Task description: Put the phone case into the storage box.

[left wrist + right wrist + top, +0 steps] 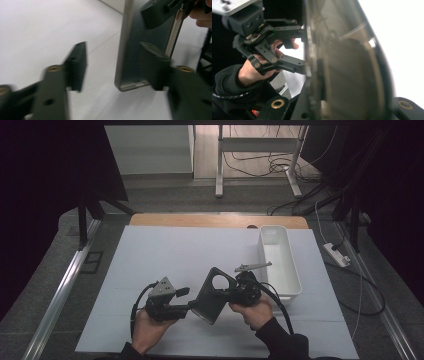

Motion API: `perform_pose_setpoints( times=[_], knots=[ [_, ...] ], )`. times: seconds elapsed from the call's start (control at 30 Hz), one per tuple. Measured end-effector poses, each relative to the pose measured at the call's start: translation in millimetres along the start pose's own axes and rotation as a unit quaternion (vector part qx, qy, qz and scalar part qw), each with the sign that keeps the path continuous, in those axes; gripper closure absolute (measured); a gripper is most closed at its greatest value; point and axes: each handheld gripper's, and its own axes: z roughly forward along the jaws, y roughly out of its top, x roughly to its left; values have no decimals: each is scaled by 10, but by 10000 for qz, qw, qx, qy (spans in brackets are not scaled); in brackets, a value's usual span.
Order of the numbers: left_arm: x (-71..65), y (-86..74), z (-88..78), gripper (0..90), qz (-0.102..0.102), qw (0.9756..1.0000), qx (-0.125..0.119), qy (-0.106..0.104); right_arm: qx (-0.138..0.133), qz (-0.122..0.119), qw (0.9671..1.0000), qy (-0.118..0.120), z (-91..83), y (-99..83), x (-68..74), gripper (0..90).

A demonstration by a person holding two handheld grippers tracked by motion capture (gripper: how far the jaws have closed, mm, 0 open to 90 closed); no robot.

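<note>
- Right claw is clamped on the upper edge of a dark phone case, holding it tilted above the counter; in the right gripper view the case fills the space between its jaws.
- Left claw has its jaws parted around the case's lower edge; in the left gripper view one jaw stands clear of the case and the other lies against its face, with no squeeze visible.
- White sheet covers the counter, bare and flat ahead of the hands and to their left, with open room there.
- White plastic bin stands near the sheet's right edge, just beside the right hand.
- Wooden counter edge shows at the far side of the sheet.
- Beyond it, grey floor, a metal desk frame and loose cables; a power strip lies to the right.
- Dark curtains close both sides.
</note>
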Motion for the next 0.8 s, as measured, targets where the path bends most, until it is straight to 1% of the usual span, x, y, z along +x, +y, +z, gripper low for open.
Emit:
perform_pose_setpoints(
  times=[0.03,0.07,0.1,0.13,0.17,0.2,0.27,0.33,0.37,0.4,0.47,0.53,0.57,0.67,0.73,0.8],
  knots=[
    [34,-3,-1,309,-94,9998,49,-152,-17,-52,10000,-15,-9,0,4,853],
    [63,-13,-8,242,-134,9995,43,-270,-13,-128,9999,-20,-21,2,9,852],
    [83,-20,-15,202,-136,9992,31,-381,5,-203,9998,-20,-30,3,15,852],
    [102,-20,-15,156,-177,9986,76,-499,19,-271,9996,-8,-36,4,19,852],
    [117,-22,-17,113,-187,9983,110,-547,28,-338,9994,-27,-43,5,24,852],
    [127,-29,-25,99,-162,9981,100,-589,57,-390,9992,-42,-49,6,30,852],
    [144,-39,-20,41,-120,9973,191,-704,110,-497,9987,-49,-59,7,34,852],
    [150,-54,-11,31,-60,9969,233,-751,151,-572,9982,-23,-66,9,35,851],
    [153,-57,-2,17,-68,9965,261,-792,191,-612,9979,-23,-70,11,38,851],
    [155,-67,11,10,-27,9961,257,-838,197,-639,9978,-25,-71,11,39,851],
    [153,-73,23,6,-7,9958,257,-876,219,-685,9974,-24,-74,13,38,852],
    [148,-90,57,0,92,9948,271,-980,286,-740,9968,53,-78,18,29,851],
    [145,-98,73,0,150,9945,284,-994,305,-751,9967,51,-84,21,26,851],
    [123,-110,129,0,233,9938,344,-1032,341,-815,9959,201,-86,28,20,852],
    [100,-101,162,0,272,9927,362,-1114,382,-864,9952,249,-80,28,26,852],
    [80,-86,187,0,358,9919,416,-1146,436,-918,9943,316,-71,28,37,852]
  ],
)
